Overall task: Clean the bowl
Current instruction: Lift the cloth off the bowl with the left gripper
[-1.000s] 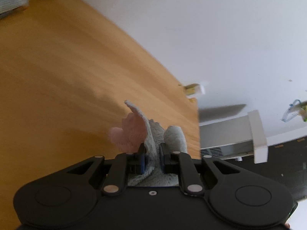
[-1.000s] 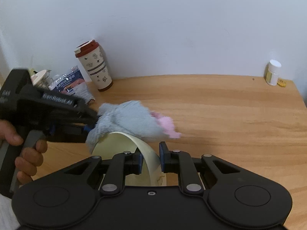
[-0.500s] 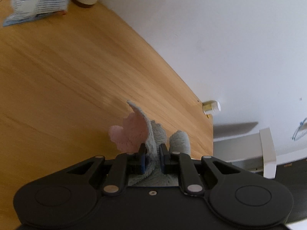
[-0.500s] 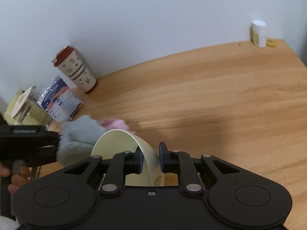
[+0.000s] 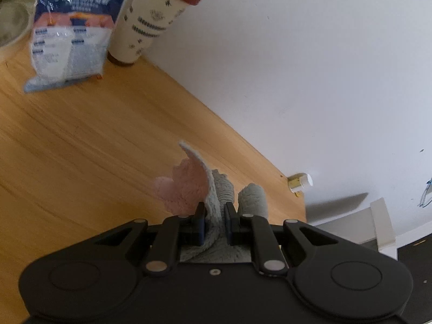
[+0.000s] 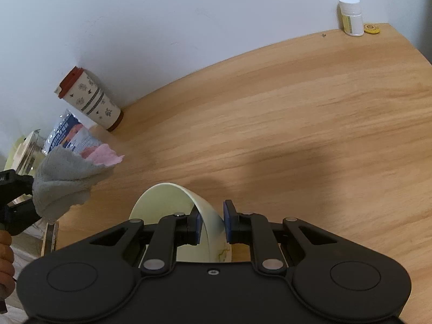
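Note:
My right gripper is shut on the rim of a pale yellow-green bowl, held tilted on its side above the wooden table. My left gripper is shut on a grey and pink cloth. The cloth also shows in the right wrist view, at the left, apart from the bowl, with the left gripper's black body behind it.
A tumbler with a red lid and a blue and white packet stand at the back left by the wall; both also show in the left wrist view, the tumbler beside the packet. A white pill bottle stands at the far right corner.
The left gripper with the cloth has drawn away to the left, off the bowl. The right gripper has tilted and swung the bowl, so the view now turns more to the right.

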Action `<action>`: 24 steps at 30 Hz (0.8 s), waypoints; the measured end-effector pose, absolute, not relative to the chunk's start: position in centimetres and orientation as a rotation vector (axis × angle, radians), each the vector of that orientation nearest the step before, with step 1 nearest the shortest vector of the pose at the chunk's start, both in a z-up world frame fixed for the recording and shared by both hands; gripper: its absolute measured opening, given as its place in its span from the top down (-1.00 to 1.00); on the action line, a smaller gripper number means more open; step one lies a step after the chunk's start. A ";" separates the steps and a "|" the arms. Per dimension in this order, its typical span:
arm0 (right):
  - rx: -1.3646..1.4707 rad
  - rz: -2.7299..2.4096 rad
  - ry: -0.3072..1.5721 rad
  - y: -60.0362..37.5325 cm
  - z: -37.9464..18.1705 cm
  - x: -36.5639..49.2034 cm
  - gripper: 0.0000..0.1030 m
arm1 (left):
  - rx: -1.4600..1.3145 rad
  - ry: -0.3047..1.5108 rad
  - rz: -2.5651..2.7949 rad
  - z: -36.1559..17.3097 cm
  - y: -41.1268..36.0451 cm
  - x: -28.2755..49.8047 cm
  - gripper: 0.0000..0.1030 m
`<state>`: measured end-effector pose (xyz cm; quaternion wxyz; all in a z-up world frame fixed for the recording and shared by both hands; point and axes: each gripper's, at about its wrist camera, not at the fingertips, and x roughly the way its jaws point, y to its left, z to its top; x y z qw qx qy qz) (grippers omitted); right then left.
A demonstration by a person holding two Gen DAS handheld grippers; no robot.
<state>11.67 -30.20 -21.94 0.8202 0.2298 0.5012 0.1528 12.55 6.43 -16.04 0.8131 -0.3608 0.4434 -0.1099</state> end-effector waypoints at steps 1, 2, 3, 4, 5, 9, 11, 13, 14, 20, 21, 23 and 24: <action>0.500 0.320 1.071 -30.5 -22.1 11.7 0.69 | -0.766 0.953 -0.235 -16.2 6.2 12.7 0.75; 0.513 0.313 1.076 -30.7 -22.2 11.7 0.69 | -0.764 0.957 -0.236 -16.2 5.9 12.7 0.75; 0.517 0.307 1.078 -30.8 -22.3 11.8 0.71 | -0.772 0.960 -0.239 -16.2 5.8 12.7 0.75; 0.519 0.302 1.082 -30.7 -22.4 11.9 0.72 | -0.788 0.966 -0.243 -16.3 5.8 12.8 0.75; 0.525 0.300 1.085 -30.8 -22.5 11.9 0.72 | -0.800 0.969 -0.243 -16.5 5.8 12.7 0.75; 0.517 0.300 1.099 -30.9 -22.9 12.0 0.76 | -0.807 0.974 -0.224 -17.0 6.2 12.6 0.75; 0.510 0.304 1.105 -30.9 -22.9 12.1 0.77 | -0.818 0.968 -0.221 -17.0 6.4 12.6 0.75; 0.495 0.313 1.114 -31.0 -22.9 12.2 0.79 | -0.815 0.961 -0.218 -16.9 6.4 12.6 0.75; 0.483 0.320 1.117 -30.8 -22.9 12.3 0.79 | -0.813 0.961 -0.218 -16.8 6.4 12.6 0.75; 0.375 0.392 1.130 -30.9 -22.7 12.7 0.78 | -0.815 0.956 -0.216 -16.6 5.9 12.4 0.75; 0.356 0.417 1.128 -31.1 -22.5 12.7 0.78 | -0.813 0.955 -0.216 -16.6 5.8 12.3 0.75; 0.340 0.452 1.131 -31.5 -22.3 13.0 0.76 | -0.809 0.950 -0.210 -16.5 5.7 12.1 0.75; 0.324 0.463 1.133 -31.6 -22.2 13.2 0.68 | -0.805 0.946 -0.203 -16.5 5.7 12.1 0.75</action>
